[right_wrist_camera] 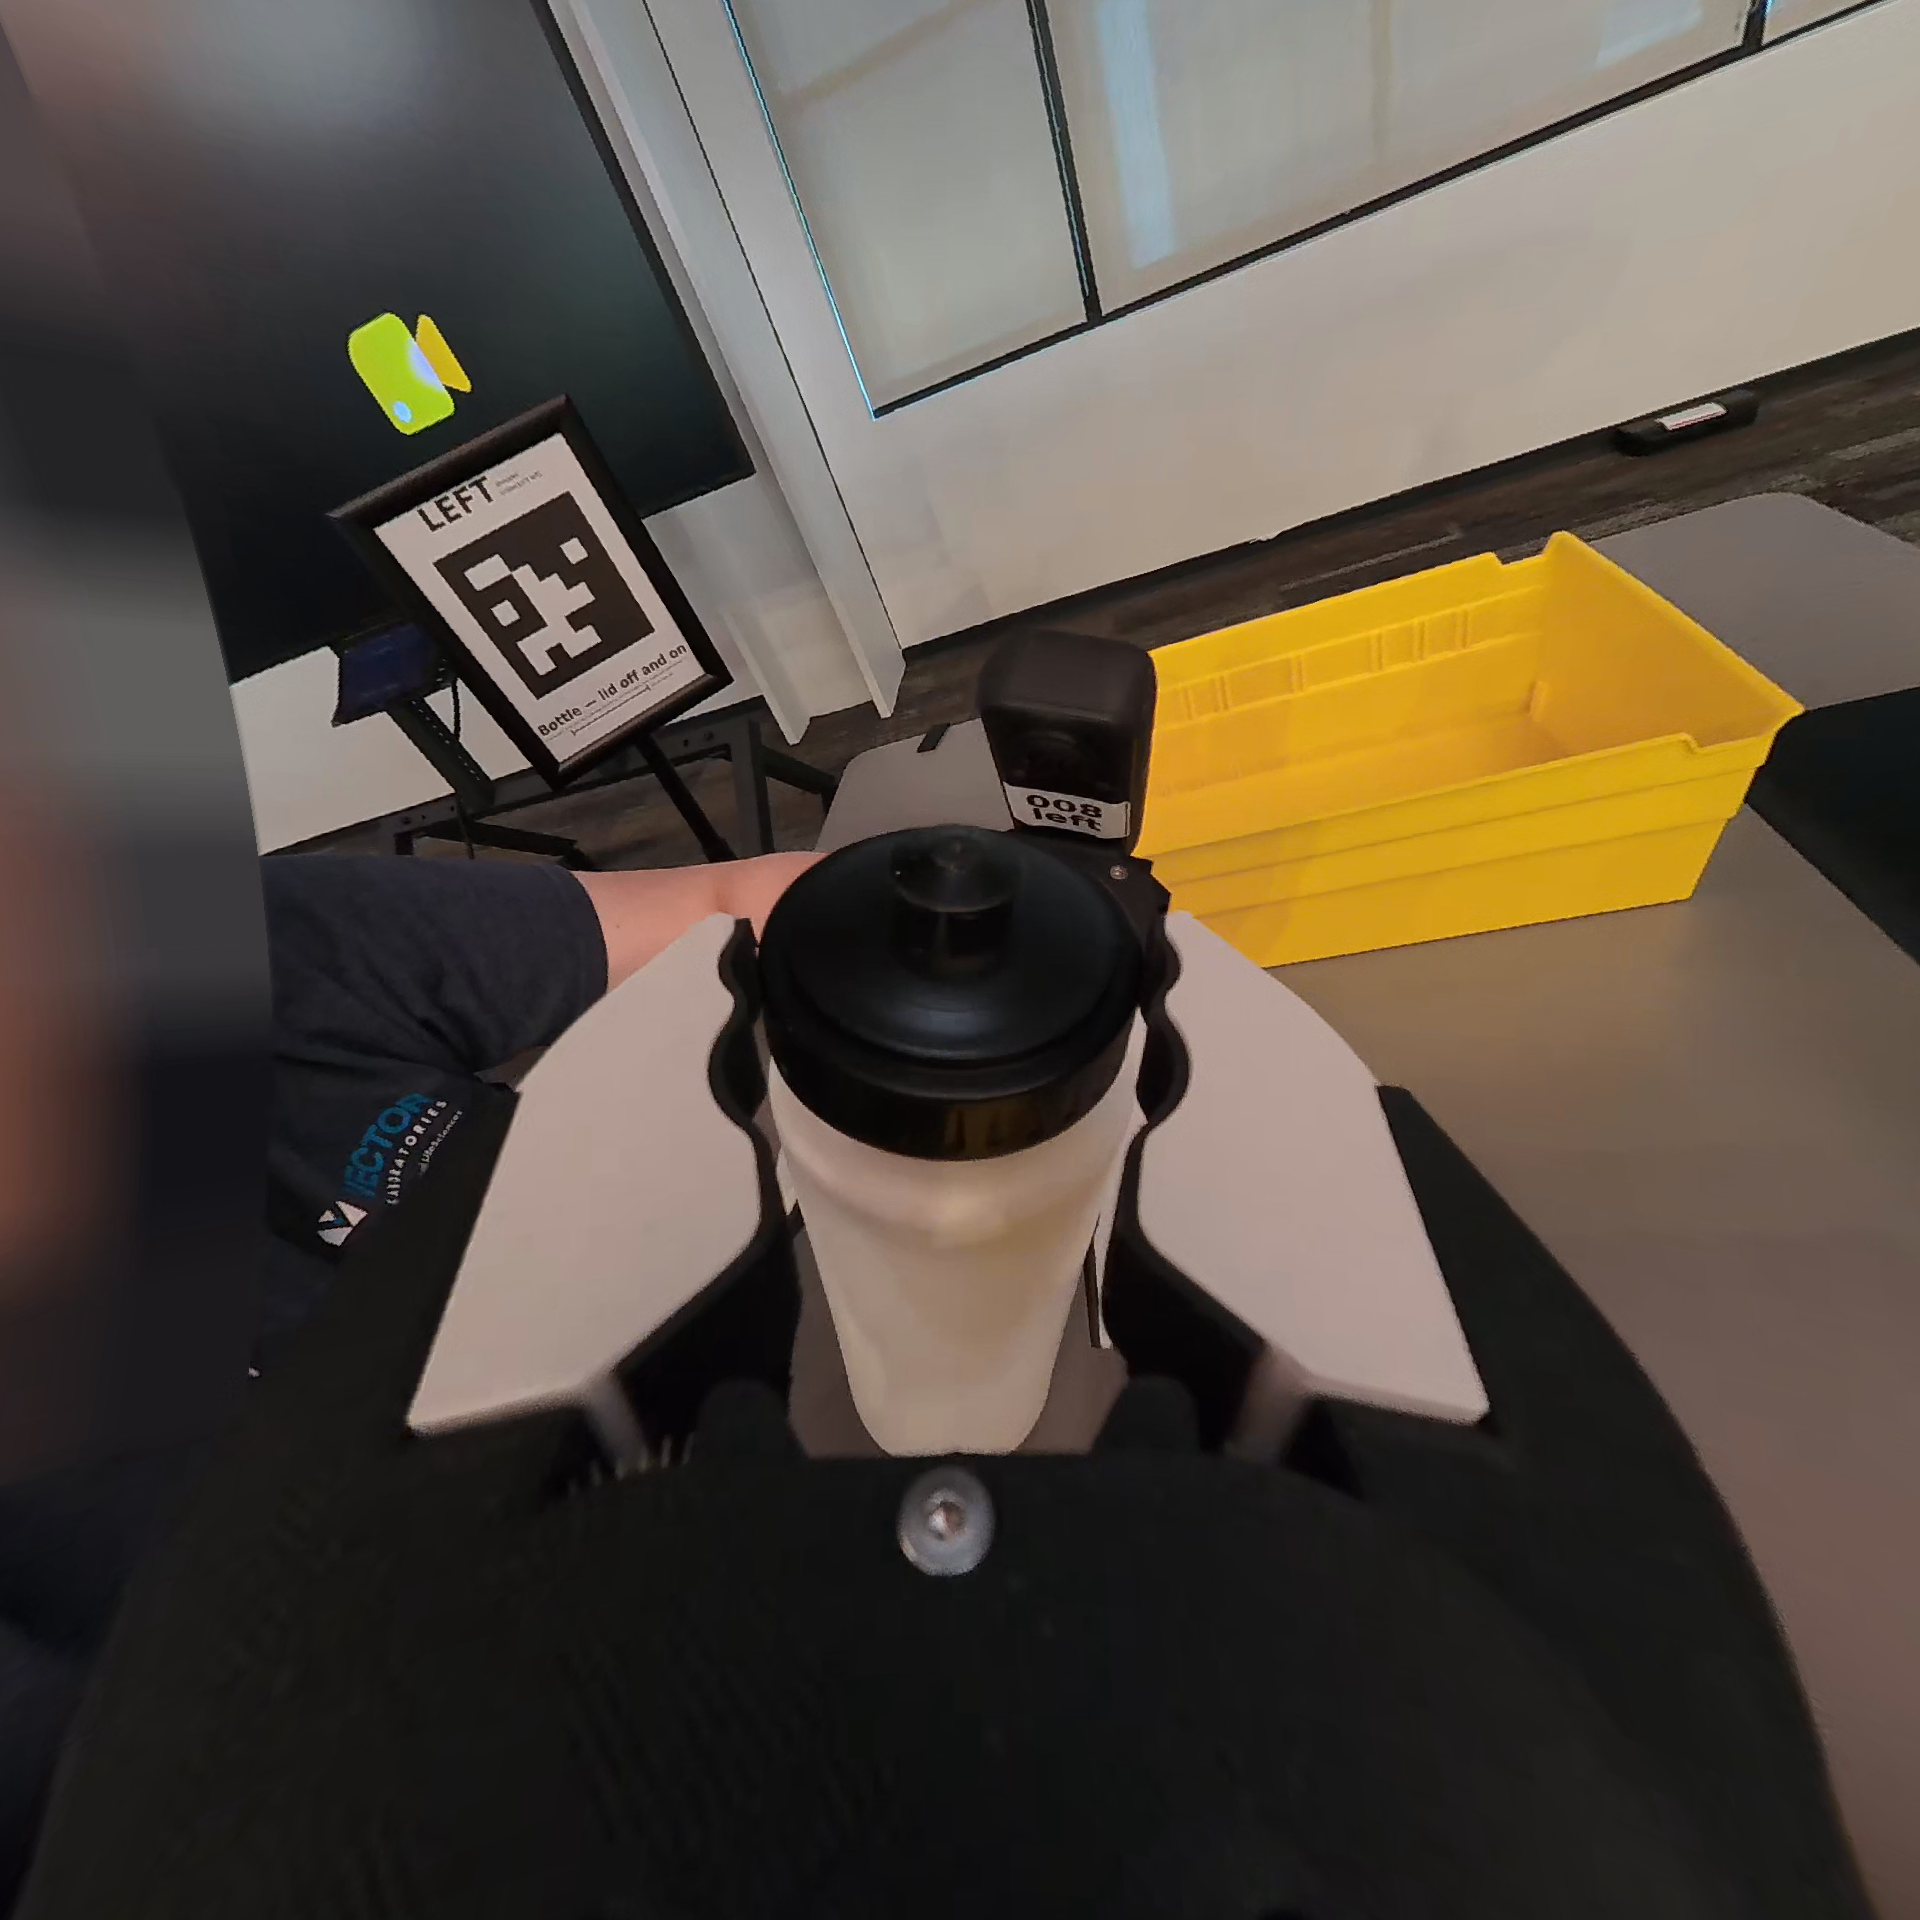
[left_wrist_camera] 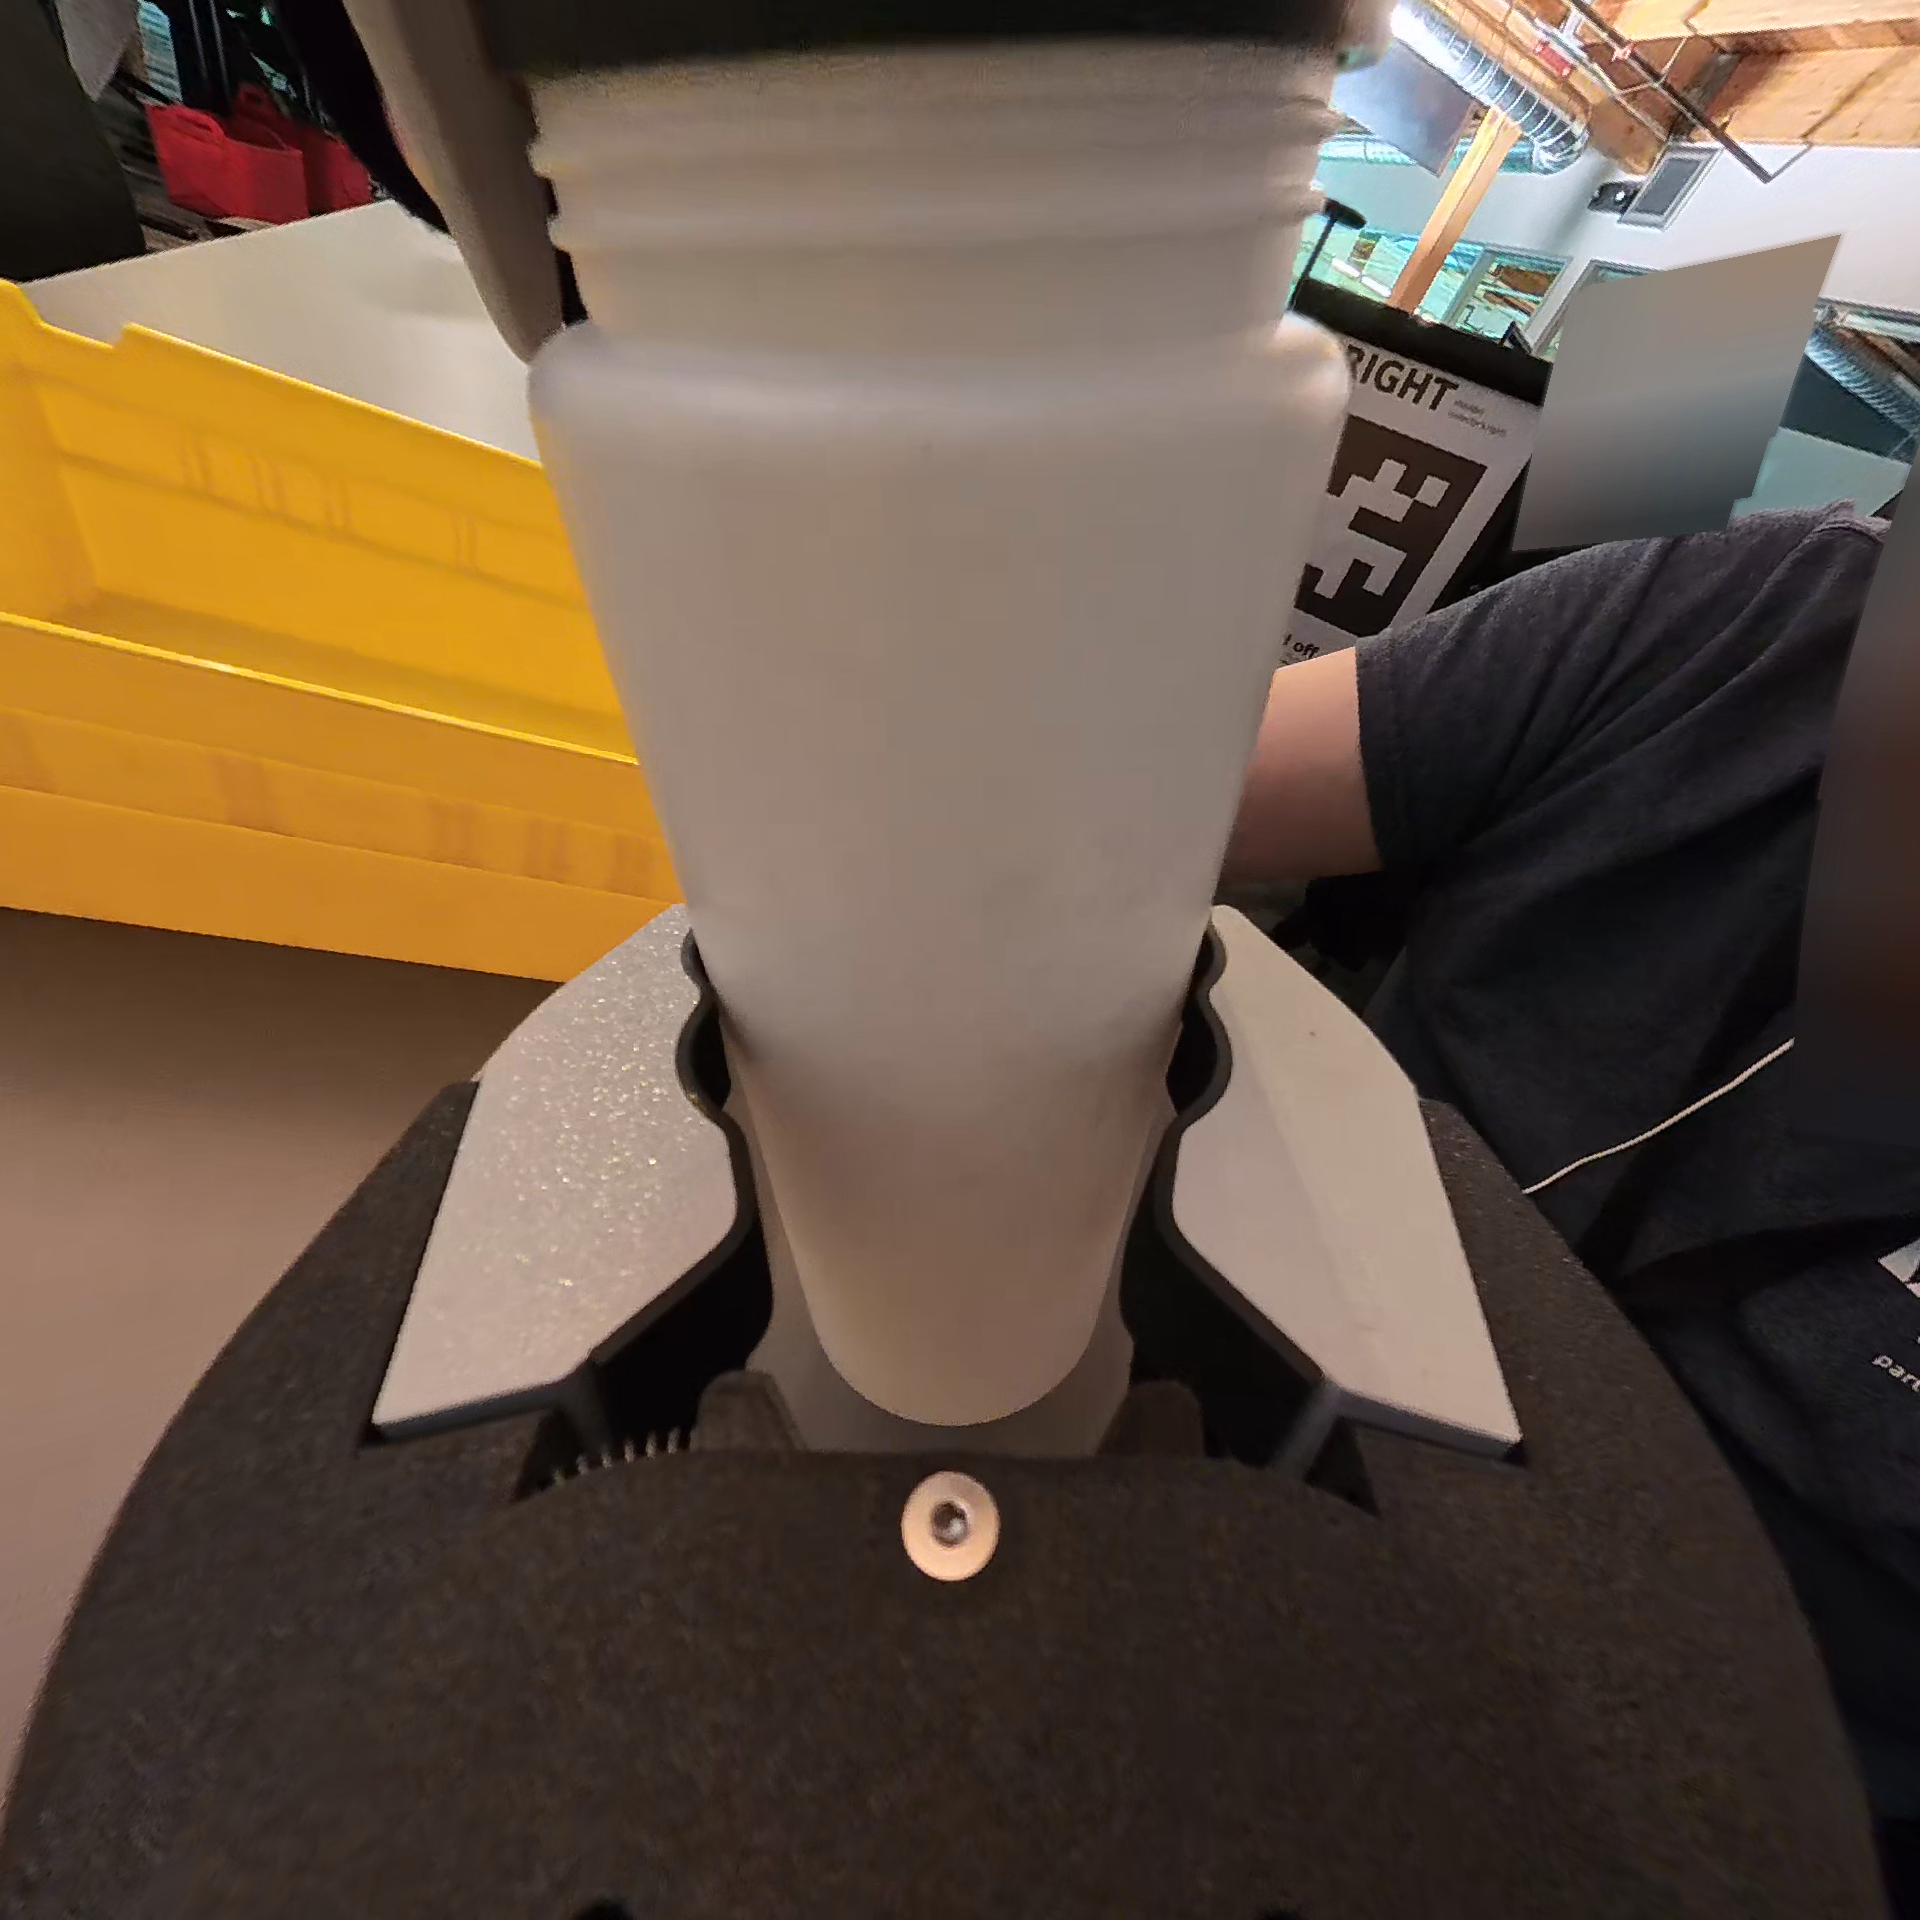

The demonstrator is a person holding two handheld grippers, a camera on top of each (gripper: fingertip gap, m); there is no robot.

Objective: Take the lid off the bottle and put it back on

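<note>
My left claw [left_wrist_camera: 951,1049] clamped the light, slick, squishy-looking bottle [left_wrist_camera: 935,675] low while my right claw [right_wrist_camera: 945,1049] pinched its stiff lid [right_wrist_camera: 940,997].

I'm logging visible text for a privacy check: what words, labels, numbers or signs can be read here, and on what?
I won't quote any writing; these things bear it:
Framed marker sign on a stand: heading and caption.
Second framed marker sign: partly hidden.
White sticker on a black camera.
Dark shirt: printed logo.
Bottle and black lid: none visible.
</note>
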